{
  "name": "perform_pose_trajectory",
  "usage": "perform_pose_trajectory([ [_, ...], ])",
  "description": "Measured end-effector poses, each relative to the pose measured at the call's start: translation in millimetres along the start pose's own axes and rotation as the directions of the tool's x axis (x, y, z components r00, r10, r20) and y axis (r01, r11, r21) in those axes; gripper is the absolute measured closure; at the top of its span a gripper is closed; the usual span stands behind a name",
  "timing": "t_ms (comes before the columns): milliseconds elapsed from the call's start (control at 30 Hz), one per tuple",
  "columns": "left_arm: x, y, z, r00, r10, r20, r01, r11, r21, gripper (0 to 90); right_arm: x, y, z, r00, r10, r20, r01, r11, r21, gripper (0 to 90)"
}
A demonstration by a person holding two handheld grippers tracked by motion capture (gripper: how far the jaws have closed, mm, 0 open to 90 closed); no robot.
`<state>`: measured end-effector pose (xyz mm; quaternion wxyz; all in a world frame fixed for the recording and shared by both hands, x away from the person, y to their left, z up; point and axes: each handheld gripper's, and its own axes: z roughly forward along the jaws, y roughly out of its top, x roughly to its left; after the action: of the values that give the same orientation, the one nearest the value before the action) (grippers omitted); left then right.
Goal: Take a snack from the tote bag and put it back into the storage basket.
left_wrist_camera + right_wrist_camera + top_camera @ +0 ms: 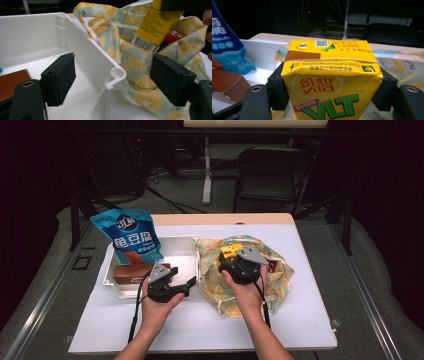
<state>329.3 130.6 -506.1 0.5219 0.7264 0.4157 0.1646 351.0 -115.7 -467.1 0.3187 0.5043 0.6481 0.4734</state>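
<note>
**Yellow drink box in the R gripper**

The yellow drink box [329, 80] sits squeezed between the right gripper's [243, 262] jaws, just above the lemon cloth bag [280, 285]. Left gripper [167, 285] is wide open w/ nothing in it, by the white tray's [82, 52] corner. Blue snack bag [131, 235] stands in the tray.

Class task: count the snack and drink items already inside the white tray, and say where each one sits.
2. A blue snack pouch stands at the far left of the white tray; a brown box lies flat in front of it, at the near left. Anything behind the pouch would be hidden.
</note>
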Motion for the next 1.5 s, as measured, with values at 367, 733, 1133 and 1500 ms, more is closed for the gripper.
perform_pose_trajectory([
  [367,-17.7,4.5,14.9,0.9968,0.048,0.064,-0.048,0.9988,-0.009,20.9,11.1,13.1,-13.1,0.9984,-0.01,-0.056,0.009,1.0,-0.02,29.9],
  [733,-24.4,9.1,24.8,0.9914,0.079,0.105,-0.077,0.9968,-0.021,21.6,22.1,16.0,-20.0,0.994,-0.021,-0.107,0.019,1.0,-0.021,29.8],
  [1133,-33.5,19.6,29.8,0.9816,0.124,0.145,-0.116,0.9913,-0.061,23.9,33.8,18.4,-27.5,0.9861,-0.047,-0.159,0.044,0.999,-0.02,29.8],
  [1500,-29.1,22.8,31.9,0.9697,0.153,0.19,-0.133,0.9845,-0.114,34.2,41.0,17.3,-30.2,0.979,-0.06,-0.195,0.058,0.998,-0.015,29.7],
])
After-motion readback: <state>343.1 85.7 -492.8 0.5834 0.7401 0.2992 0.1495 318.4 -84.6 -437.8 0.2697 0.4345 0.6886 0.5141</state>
